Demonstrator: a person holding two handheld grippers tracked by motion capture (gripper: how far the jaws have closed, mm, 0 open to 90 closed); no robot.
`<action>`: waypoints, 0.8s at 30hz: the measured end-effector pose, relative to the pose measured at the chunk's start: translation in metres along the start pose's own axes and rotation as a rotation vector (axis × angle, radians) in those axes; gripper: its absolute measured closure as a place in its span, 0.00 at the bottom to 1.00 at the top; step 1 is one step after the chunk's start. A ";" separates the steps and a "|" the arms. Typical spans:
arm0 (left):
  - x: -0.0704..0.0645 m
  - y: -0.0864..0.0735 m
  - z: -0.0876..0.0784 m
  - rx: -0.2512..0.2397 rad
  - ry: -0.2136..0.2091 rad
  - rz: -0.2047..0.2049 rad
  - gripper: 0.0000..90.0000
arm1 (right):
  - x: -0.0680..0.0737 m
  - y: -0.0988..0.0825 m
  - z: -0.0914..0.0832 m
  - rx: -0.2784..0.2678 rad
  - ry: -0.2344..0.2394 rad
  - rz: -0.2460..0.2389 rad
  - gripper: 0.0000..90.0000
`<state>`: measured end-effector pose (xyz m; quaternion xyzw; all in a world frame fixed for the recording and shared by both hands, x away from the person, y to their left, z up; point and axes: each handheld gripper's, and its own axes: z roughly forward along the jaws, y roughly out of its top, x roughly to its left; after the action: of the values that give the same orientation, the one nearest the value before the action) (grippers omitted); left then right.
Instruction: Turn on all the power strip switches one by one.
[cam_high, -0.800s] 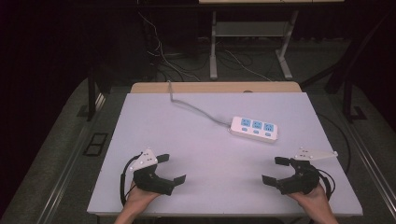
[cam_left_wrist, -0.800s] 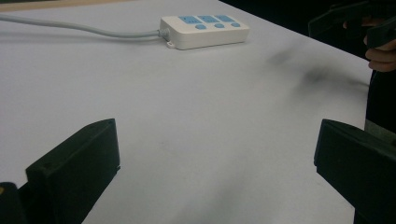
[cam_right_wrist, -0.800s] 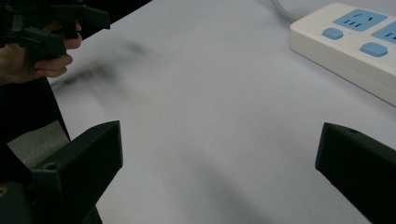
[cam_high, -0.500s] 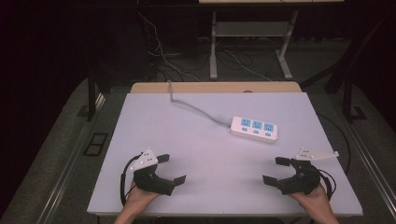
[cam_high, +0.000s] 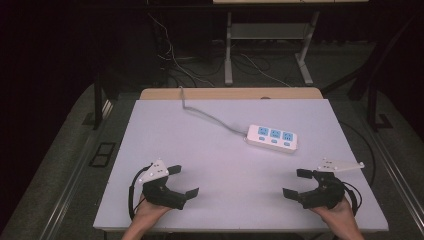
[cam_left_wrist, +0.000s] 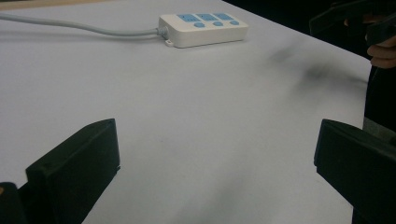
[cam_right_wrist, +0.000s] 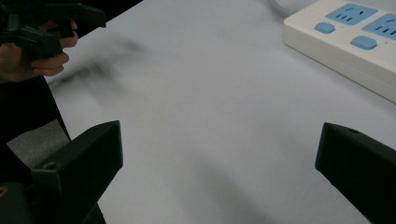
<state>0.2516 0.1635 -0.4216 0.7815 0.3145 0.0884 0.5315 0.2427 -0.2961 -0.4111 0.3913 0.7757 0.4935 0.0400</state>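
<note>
Your left gripper (cam_high: 178, 181) rests low at the near left of the white table (cam_high: 210, 150), jaws spread wide with nothing between them; in the left gripper view there is only bare tabletop between the two black jaws. Ahead and to the right, the white power strip (cam_high: 272, 138) with three blue sockets lies flat toward the far right of the table, its grey cord (cam_high: 210, 116) trailing back to the far edge, well apart from both grippers. Your right gripper (cam_high: 298, 183) sits at the near right corner, likewise gaping and empty, the strip nearer to it than to the left one.

Against the earlier high views, nothing has changed: both grippers are in the same spots, equally open, and the strip has not shifted. So no work on it looks begun; I judge you are poised at the start, and the reach is likeliest from your right.
</note>
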 end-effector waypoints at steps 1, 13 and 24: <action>0.000 0.000 0.000 -0.002 0.001 -0.001 0.00 | 0.000 0.001 -0.001 0.000 0.000 -0.002 0.01; 0.001 -0.002 0.000 0.016 0.002 -0.005 0.00 | -0.008 0.007 -0.009 0.057 -0.003 0.003 0.01; 0.004 -0.003 0.000 0.017 0.009 -0.019 0.00 | -0.010 0.025 -0.012 0.085 0.004 -0.022 0.01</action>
<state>0.2532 0.1668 -0.4250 0.7826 0.3251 0.0842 0.5242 0.2583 -0.3063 -0.3885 0.3832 0.8003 0.4604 0.0273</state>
